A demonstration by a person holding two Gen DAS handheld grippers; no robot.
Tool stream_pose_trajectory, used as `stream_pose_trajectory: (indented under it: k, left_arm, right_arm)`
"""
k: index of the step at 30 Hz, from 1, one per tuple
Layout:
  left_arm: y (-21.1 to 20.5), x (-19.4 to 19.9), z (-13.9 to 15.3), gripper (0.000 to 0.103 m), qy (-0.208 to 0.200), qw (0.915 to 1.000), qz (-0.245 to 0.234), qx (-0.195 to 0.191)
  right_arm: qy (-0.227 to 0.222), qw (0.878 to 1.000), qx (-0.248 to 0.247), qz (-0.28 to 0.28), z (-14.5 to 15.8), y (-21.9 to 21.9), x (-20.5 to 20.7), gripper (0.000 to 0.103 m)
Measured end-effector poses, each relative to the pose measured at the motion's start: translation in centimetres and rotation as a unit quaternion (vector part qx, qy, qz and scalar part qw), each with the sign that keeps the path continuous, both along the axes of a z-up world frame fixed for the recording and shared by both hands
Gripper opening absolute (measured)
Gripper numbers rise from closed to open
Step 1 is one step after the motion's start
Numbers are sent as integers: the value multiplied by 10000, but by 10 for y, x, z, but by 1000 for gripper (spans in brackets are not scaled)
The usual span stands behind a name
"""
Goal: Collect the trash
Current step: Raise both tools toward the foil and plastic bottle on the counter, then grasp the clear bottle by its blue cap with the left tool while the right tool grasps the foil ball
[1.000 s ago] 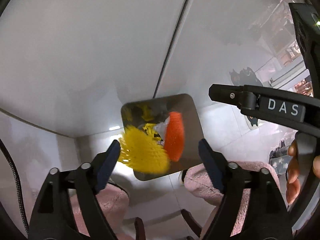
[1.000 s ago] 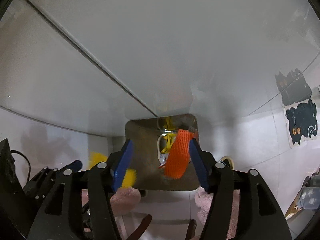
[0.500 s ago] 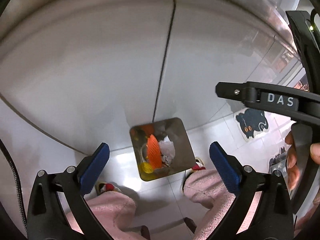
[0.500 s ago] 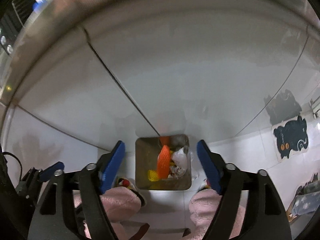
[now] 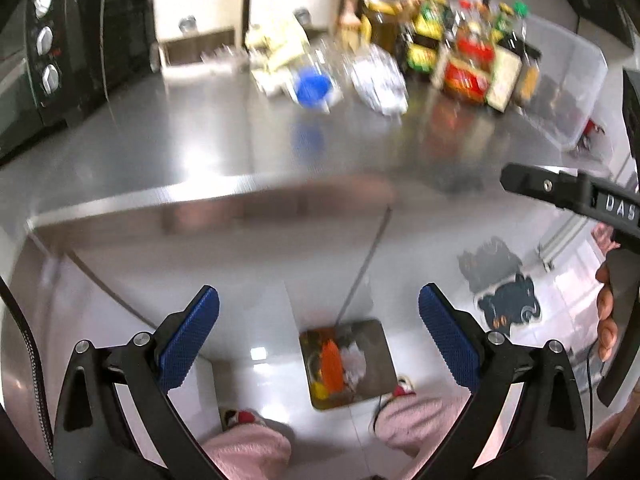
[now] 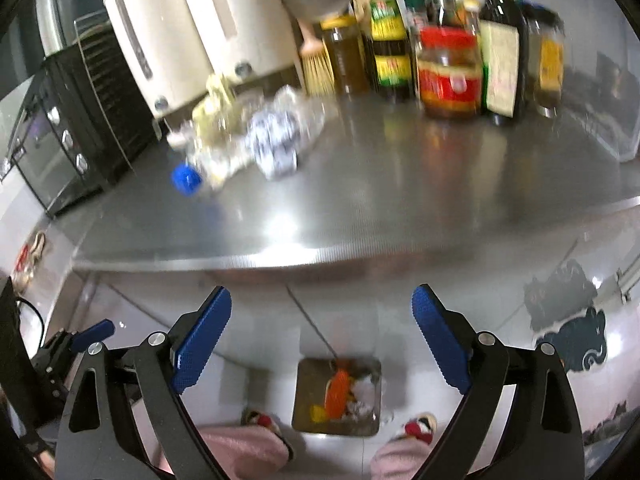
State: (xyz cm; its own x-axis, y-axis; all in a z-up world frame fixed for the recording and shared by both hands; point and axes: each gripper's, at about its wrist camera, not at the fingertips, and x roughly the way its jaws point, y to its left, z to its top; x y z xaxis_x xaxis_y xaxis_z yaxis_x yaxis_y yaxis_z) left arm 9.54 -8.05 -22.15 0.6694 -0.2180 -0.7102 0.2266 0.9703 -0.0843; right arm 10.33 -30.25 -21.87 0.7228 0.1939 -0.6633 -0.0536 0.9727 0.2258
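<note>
The stainless-steel counter [image 6: 360,200], brushed and reflective, spans the upper half of both views; its front edge curves above the grippers. At its back left corner stands a black oven [image 5: 48,52] with round knobs, beside a cream, rounded appliance [image 6: 192,28]. Glass bottles and jars [image 6: 448,76] line the back edge. Remaining trash lies near the back left of the counter: a crumpled clear plastic bottle with a blue cap [image 6: 186,178] and a crumpled white-and-blue wrapper [image 6: 276,148], touching each other. On the floor below the front edge sits a square metal bin [image 6: 308,384] holding an orange mesh net [image 6: 340,394], yellow scrap and white paper. The left gripper [image 5: 320,336] and right gripper [image 6: 320,332] both hang above the bin, ribbed blue pads spread wide, holding nothing.
</note>
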Motion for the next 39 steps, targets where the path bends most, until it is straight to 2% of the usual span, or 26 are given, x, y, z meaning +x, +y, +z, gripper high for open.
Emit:
stream_pose_trajectory:
  k: [4,8,10,11,12,13,16,20,29,33,36,39]
  left_arm:
    - [3,25,30,95,-263,9997,-7,25]
    - [3,51,50,94,-447,9989,-39,106]
    - [5,65,57,93,-484,9988,-65,77]
    - [4,70,57,91,-487,9988,-75,75]
    - [4,76,59,85,-482,9988,-99,73]
    - [2,84,59,80,-459,9988,-130,77]
    - [-2,101,59,76,-393,9989,-233,116]
    - [-9,119,57,75,-355,9987,-318,171]
    - [-17,153,42,71,-149,9987,-436,220]
    - [-19,165,36,69,-33,9986,-474,218]
    - [-21,170,33,60,6,9984,-534,172]
    - [-23,172,31,39,49,9979,-627,136]
  right_arm:
    - [-97,9999,-48,29,18,-1,35,92]
    - [-126,9998,104,107,31,4,65,89]
    - [-120,9996,201,183,35,8,80,70]
    - [-94,9993,261,231,37,10,84,64]
    - [-40,9991,343,265,37,12,93,53]
    - [0,9988,402,280,38,15,102,49]
    - [55,9985,461,305,37,24,120,49]
    - [205,9989,302,289,31,35,140,49]
    - [315,9985,219,398,17,47,160,50]
    - [391,9980,114,492,15,54,165,57]
    - [380,9980,24,502,14,57,168,58]
    - [428,9976,-12,544,9,59,171,57]
